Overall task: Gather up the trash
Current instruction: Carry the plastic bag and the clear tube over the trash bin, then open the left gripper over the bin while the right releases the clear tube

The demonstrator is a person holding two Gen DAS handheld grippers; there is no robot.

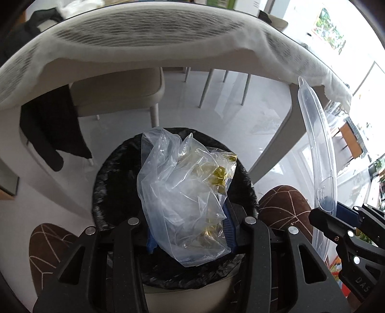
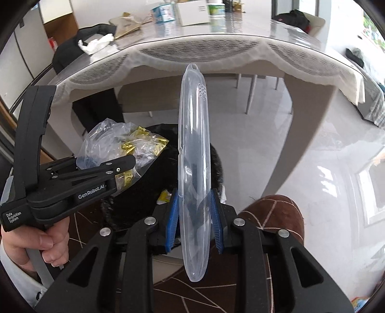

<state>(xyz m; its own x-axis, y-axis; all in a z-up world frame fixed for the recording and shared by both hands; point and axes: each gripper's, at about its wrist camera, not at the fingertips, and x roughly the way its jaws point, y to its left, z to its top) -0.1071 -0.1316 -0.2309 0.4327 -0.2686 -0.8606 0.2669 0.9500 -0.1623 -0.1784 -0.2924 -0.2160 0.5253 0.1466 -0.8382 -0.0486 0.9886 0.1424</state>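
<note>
Left gripper (image 1: 190, 231) clamps crumpled plastic bag (image 1: 182, 192) right over black-lined bin (image 1: 113, 183), ready to drop, while right gripper (image 2: 195, 224) at 3 o'clock pinches clear plastic case (image 2: 193, 154) upright, likely next.

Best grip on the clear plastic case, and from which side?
Grip the clear plastic case across its thin width near mid-length, as the right tool does now, approaching from its lower end. It is long, narrow and stands upright; its flat faces suit the pads.

Table (image 2: 240, 45), white lace cloth (image 2: 312, 69) draped over its near edge; beyond the cloth: crumpled tissue (image 2: 96, 44), white box (image 2: 192, 13), green-labelled tub (image 2: 215, 9).
</note>
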